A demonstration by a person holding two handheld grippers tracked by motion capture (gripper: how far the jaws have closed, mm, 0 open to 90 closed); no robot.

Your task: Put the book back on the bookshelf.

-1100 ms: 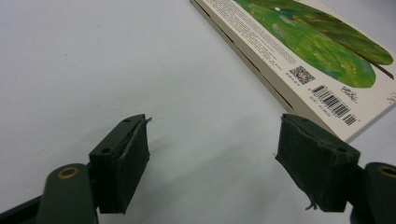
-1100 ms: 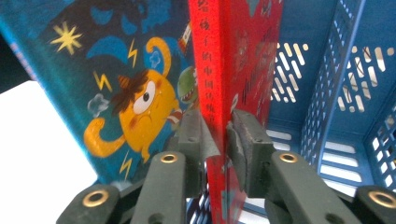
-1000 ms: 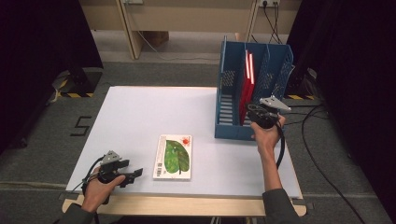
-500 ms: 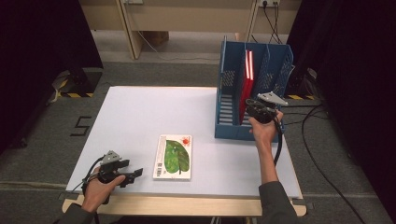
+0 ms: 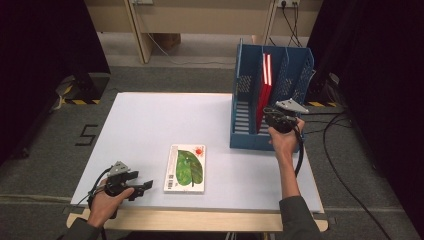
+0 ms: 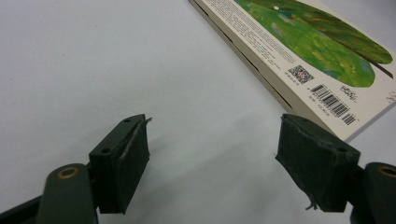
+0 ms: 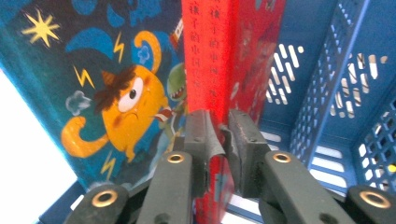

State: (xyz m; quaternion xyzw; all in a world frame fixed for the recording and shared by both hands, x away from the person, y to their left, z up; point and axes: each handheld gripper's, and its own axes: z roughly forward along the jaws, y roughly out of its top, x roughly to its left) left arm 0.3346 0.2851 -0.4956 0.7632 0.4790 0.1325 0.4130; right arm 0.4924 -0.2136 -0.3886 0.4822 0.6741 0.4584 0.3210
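at the near left corner of the white table (image 5: 150, 120) the left gripper (image 5: 134, 186) sits low with jaws spread wide, nothing between them. just beside it lies the leaf-cover picture book (image 5: 186, 167), flat. farther right, the right gripper (image 5: 269, 117) is pinched on the red book (image 5: 264, 87) standing upright in the blue file rack (image 5: 240, 107), a monster-cover book (image 7: 112, 88) right against it.

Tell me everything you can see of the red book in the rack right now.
The red book stands upright on edge in a slot of the blue rack. Its cover is bright red and glossy, with printed characters running down the spine, and it looks like a thin hardback. The right gripper is shut on its near edge, one jaw on each side. A book with a cartoon monster cover stands right beside it. In the high view its top edge shows red with a white stripe.
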